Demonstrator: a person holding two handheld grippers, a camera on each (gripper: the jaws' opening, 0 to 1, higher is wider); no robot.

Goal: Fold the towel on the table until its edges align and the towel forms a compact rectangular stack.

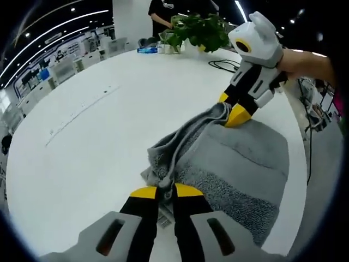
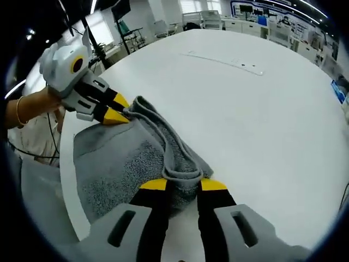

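A grey towel (image 1: 240,164) lies on the white round table (image 1: 87,136), near its edge. One long edge is bunched and raised between the two grippers. In the left gripper view, my left gripper (image 1: 166,191) is shut on one corner of that edge, and my right gripper (image 1: 233,113), held by a hand, pinches the far corner. In the right gripper view, my right gripper (image 2: 182,184) is shut on the towel (image 2: 117,164) at its near corner, while my left gripper (image 2: 121,113) grips the other end of the raised edge.
A potted plant (image 1: 199,30), a blue packet (image 1: 147,49) and a black cable (image 1: 223,65) sit at the table's far side, with a person (image 1: 163,13) standing behind. The table edge (image 2: 68,180) runs close beside the towel. Broad bare tabletop (image 2: 256,114) stretches away from it.
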